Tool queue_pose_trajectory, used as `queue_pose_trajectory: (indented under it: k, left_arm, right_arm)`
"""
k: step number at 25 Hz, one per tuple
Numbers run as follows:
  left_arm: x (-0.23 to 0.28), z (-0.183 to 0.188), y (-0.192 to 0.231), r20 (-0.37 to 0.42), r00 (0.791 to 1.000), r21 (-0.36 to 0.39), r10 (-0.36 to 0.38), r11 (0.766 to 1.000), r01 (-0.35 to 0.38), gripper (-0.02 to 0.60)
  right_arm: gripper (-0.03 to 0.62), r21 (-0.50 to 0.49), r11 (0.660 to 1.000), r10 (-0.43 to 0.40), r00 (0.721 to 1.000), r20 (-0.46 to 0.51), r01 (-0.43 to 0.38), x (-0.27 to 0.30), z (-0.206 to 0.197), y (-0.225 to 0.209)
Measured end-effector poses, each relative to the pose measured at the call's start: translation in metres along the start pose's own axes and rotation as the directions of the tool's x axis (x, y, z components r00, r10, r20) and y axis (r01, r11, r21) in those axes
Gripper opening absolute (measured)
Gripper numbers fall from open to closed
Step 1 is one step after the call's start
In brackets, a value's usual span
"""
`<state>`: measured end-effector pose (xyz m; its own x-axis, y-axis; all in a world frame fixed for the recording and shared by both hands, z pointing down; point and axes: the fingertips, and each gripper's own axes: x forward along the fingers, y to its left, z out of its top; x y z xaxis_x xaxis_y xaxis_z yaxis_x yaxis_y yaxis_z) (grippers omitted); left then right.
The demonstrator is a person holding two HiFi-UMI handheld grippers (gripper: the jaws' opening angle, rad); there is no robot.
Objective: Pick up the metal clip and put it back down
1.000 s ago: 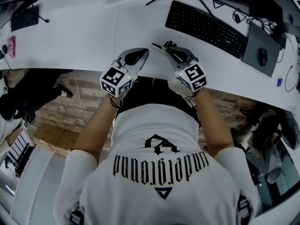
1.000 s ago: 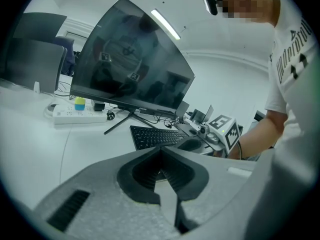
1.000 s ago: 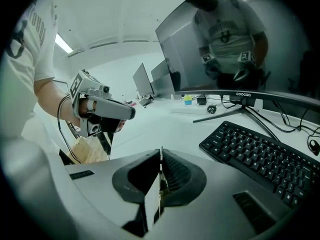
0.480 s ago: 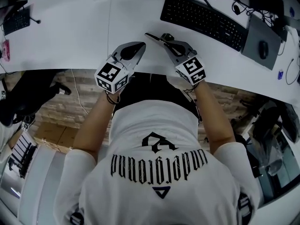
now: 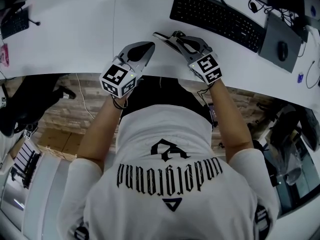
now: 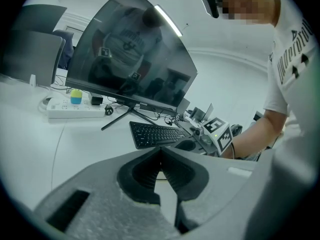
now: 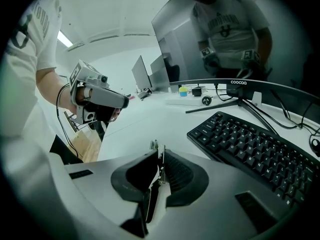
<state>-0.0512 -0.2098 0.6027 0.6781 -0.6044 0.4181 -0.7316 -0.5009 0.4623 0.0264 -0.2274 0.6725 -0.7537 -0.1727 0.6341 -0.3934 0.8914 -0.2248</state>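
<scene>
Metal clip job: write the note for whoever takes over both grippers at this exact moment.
Right gripper: shut on the metal clip, which sticks out past the jaw tips.
Left gripper: shut, nothing in it, over the desk near its front edge.
The clip is held over the desk, just short of the keyboard.
Done: pickup, apparently.
Left: lower the clip onto the desk, open the right jaws, back away.

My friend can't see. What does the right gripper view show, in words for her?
The right gripper is shut on a metal clip, whose tip pokes out past the jaws above a white desk. A black keyboard lies to the right; the left gripper is held up at the left.
</scene>
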Motion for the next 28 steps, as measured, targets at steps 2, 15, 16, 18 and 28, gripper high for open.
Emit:
queue_pose_trajectory:
  k: [2, 15, 16, 18, 28]
  left_arm:
    - [0.001, 0.000, 0.002, -0.002, 1.000, 0.002, 0.002, 1.000, -0.002, 0.015]
    - [0.004, -0.005, 0.004, -0.013, 1.000, -0.003, 0.026, 1.000, -0.026, 0.015]
    - [0.003, -0.005, 0.004, -0.013, 1.000, -0.003, 0.028, 1.000, -0.028, 0.015]
    - [0.002, -0.005, 0.003, -0.011, 0.999, 0.000, 0.030, 1.000, -0.030, 0.015]
    - [-0.009, -0.007, -0.011, 0.005, 0.999, 0.004, 0.046, 0.999, -0.046, 0.015]
  right_arm:
    - [0.026, 0.003, 1.000, 0.000, 1.000, 0.007, 0.000, 0.002, 0.002, -0.003]
    - [0.035, -0.050, 0.999, -0.021, 1.000, -0.005, 0.021, 0.004, 0.001, -0.009]
    - [0.037, -0.057, 0.998, -0.026, 1.000, -0.007, 0.025, 0.004, 0.001, -0.009]
    - [0.043, -0.063, 0.997, -0.034, 0.999, -0.013, 0.034, 0.004, 0.000, -0.009]
    - [0.095, -0.097, 0.993, -0.063, 0.998, 0.006, 0.063, -0.014, 0.010, -0.003]
